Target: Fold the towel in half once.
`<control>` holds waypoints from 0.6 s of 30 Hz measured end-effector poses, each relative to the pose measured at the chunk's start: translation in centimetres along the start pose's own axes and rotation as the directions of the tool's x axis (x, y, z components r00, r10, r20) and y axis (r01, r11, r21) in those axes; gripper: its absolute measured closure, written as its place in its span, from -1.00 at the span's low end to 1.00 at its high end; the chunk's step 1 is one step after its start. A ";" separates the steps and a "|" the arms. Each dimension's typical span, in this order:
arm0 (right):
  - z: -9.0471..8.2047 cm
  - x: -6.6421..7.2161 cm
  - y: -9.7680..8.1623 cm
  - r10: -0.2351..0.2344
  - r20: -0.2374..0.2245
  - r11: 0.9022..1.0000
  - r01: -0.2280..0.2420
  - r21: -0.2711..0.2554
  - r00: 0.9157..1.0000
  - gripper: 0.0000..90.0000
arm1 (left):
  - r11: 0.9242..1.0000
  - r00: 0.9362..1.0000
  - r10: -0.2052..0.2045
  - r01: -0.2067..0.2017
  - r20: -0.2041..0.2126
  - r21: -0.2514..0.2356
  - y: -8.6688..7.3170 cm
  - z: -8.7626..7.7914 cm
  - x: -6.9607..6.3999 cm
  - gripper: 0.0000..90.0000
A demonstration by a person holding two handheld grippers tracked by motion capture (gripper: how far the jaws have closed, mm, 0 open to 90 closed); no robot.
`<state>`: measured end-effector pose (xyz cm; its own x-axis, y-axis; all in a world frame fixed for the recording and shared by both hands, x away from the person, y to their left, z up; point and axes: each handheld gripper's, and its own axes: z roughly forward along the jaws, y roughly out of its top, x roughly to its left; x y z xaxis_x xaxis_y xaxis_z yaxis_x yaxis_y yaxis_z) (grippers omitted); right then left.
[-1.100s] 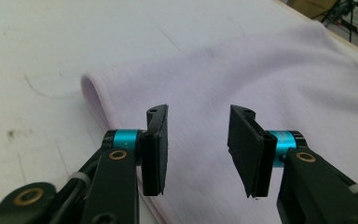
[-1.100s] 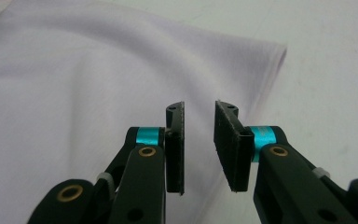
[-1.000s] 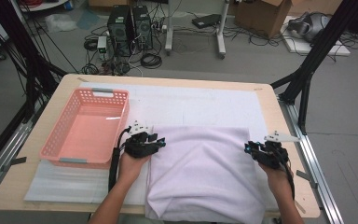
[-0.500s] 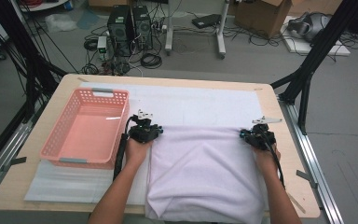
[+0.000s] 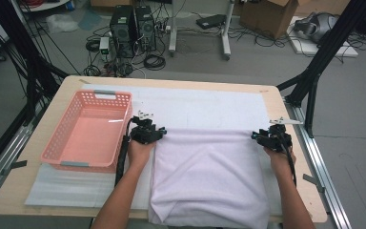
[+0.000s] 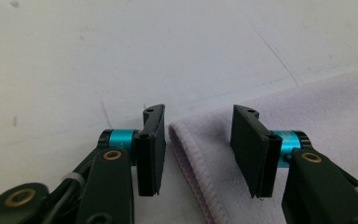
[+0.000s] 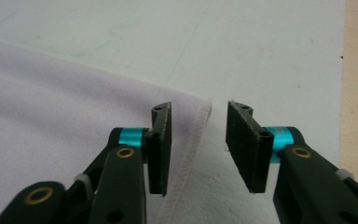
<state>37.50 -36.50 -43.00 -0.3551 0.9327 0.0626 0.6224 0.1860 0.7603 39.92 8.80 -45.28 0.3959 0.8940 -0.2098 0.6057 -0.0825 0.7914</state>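
A folded lavender towel [image 5: 209, 176] lies at the lower centre of the wooden table [image 5: 290, 114], on a white foam sheet [image 5: 205, 107]. The left gripper [image 6: 198, 147] and right gripper [image 7: 198, 142] have just opened; both stand apart over its far corners, gripping nothing. A pink basket [image 5: 88, 131] sits left. Computer towers [image 5: 131, 21] and cables clutter the grey floor beyond.

No readable text, label, brand, number or sign anywhere: none on the lilac towel [image 5: 209, 176], none on the pink basket [image 5: 88, 136] beside it, none on the computer towers [image 5: 132, 21] or cardboard box [image 5: 271, 16] beyond the basket.
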 end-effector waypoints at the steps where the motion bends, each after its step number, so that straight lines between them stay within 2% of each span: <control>1: 0.1 0.1 0.0 -0.007 -0.004 1.000 0.007 0.006 1.000 0.28 | 1.000 1.000 -0.001 0.001 0.006 0.002 0.0 0.0 0.0 0.19; 4: 0.7 0.2 -0.2 -0.007 -0.011 0.999 0.007 0.052 1.000 0.21 | 1.000 1.000 0.003 -0.003 0.012 0.005 0.0 0.0 0.0 0.14; 6: 1.2 0.3 -0.4 0.001 -0.033 0.996 0.002 0.086 0.999 0.21 | 1.000 1.000 -0.005 0.005 0.009 0.007 0.0 0.0 0.1 0.20; 8: 1.2 0.6 -0.5 -0.011 -0.024 0.996 0.013 0.094 1.000 0.25 | 1.000 1.000 -0.004 0.004 0.016 0.008 0.0 0.0 0.1 0.24; 10: 1.1 0.9 -0.5 -0.025 -0.032 0.994 0.028 0.105 0.999 0.31 | 1.000 1.000 0.016 -0.017 0.014 0.012 0.0 0.0 -0.1 0.25; 12: 1.1 0.9 -0.5 -0.018 -0.039 0.994 0.022 0.106 0.999 0.37 | 0.999 0.999 0.033 -0.033 0.008 0.015 -0.1 0.0 -0.3 0.25; 15: 1.1 0.8 -0.5 -0.004 -0.045 0.994 0.009 0.105 0.999 0.50 | 0.999 0.999 0.043 -0.043 -0.003 0.018 -0.1 0.0 -0.4 0.44; 18: 1.1 1.0 -0.5 -0.012 -0.056 0.994 0.018 0.109 0.998 0.69 | 0.997 0.997 0.075 -0.075 0.015 0.027 -0.1 0.0 -0.6 0.69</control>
<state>37.63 -35.34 -43.98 -0.4005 0.9119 0.0895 0.6881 0.2348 0.6865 39.61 8.22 -45.24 0.4501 0.8788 -0.1585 0.5925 -0.1611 0.7893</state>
